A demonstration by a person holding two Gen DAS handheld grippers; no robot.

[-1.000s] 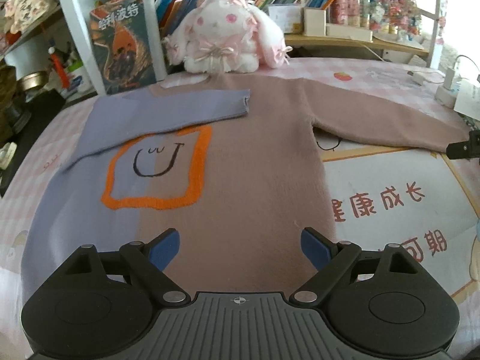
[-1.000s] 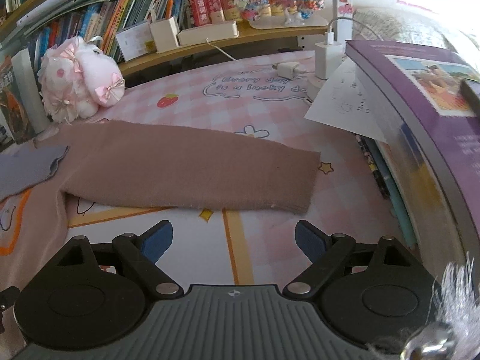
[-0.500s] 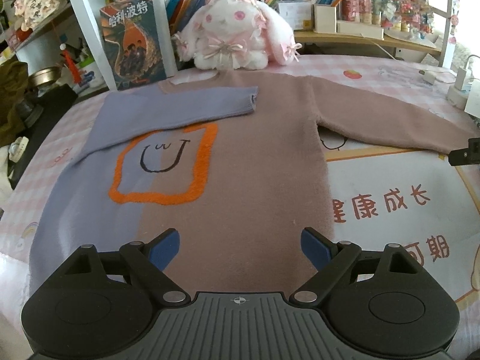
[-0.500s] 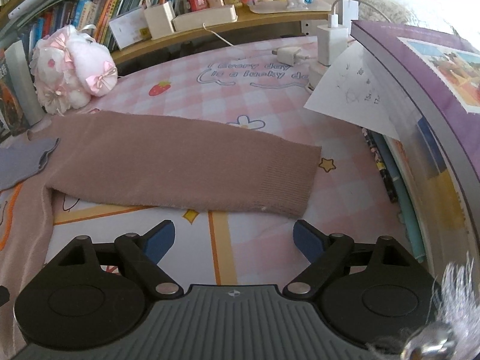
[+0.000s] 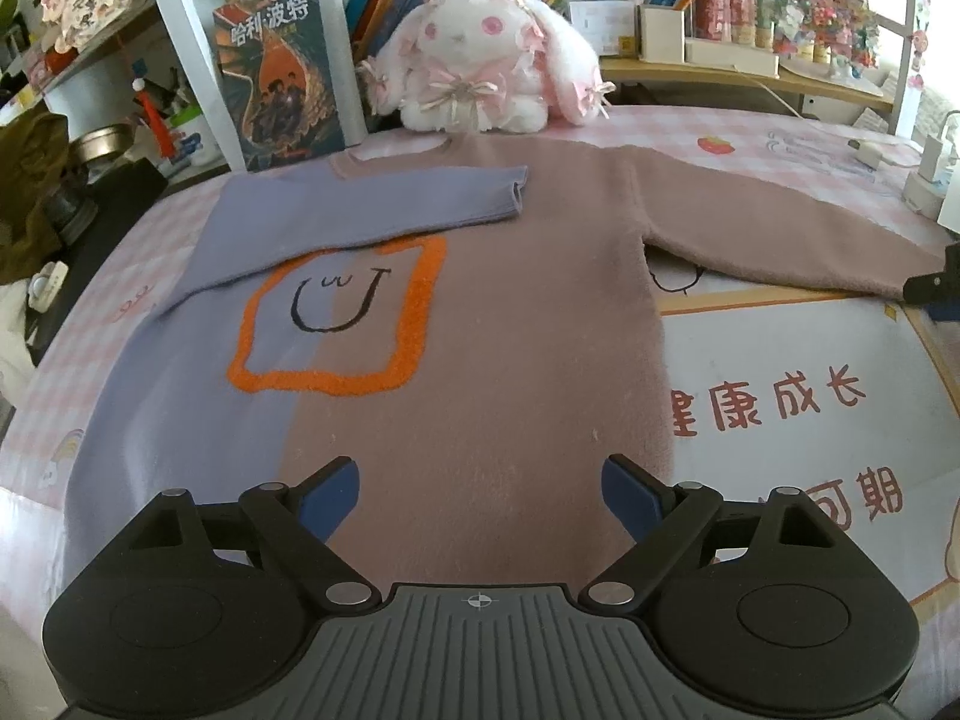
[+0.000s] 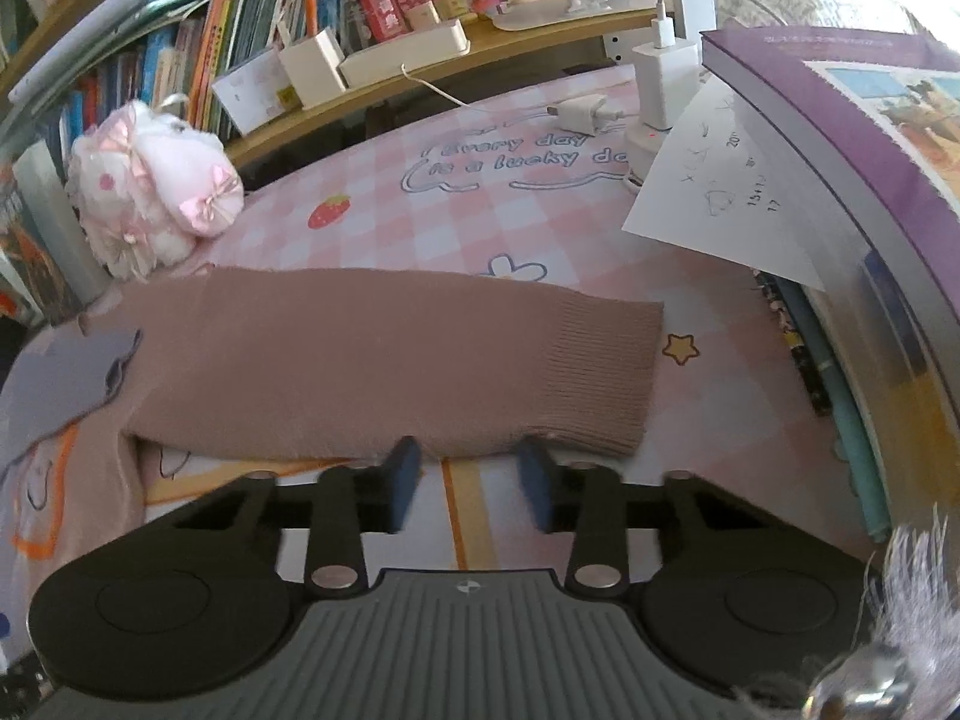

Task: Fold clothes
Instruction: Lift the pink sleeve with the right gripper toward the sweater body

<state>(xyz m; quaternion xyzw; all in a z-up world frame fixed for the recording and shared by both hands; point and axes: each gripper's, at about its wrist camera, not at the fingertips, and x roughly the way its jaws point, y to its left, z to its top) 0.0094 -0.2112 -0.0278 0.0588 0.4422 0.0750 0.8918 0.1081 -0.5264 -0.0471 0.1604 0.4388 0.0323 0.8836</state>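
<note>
A sweater (image 5: 480, 324), lilac on the left half and dusty pink on the right, lies flat on the table with an orange square and a smile on its chest. Its lilac sleeve (image 5: 372, 204) is folded across the chest. The pink sleeve (image 6: 384, 360) stretches out to the right, cuff (image 6: 606, 372) flat on the cloth. My left gripper (image 5: 480, 480) hovers open over the sweater's lower part, nothing between its fingers. My right gripper (image 6: 469, 459) is closing, its blue fingertips (image 6: 408, 459) at the pink sleeve's near edge, which lies between them unpinched.
A pink plush rabbit (image 5: 480, 72) sits behind the sweater's collar. Books and boxes fill the shelf (image 5: 750, 72) at the back. A thick purple book (image 6: 840, 138), a loose paper sheet (image 6: 720, 192) and chargers (image 6: 660, 72) lie right of the cuff.
The right gripper's jaws have narrowed sharply and moved up to the pink sleeve's near edge. The left gripper stays wide and in place.
</note>
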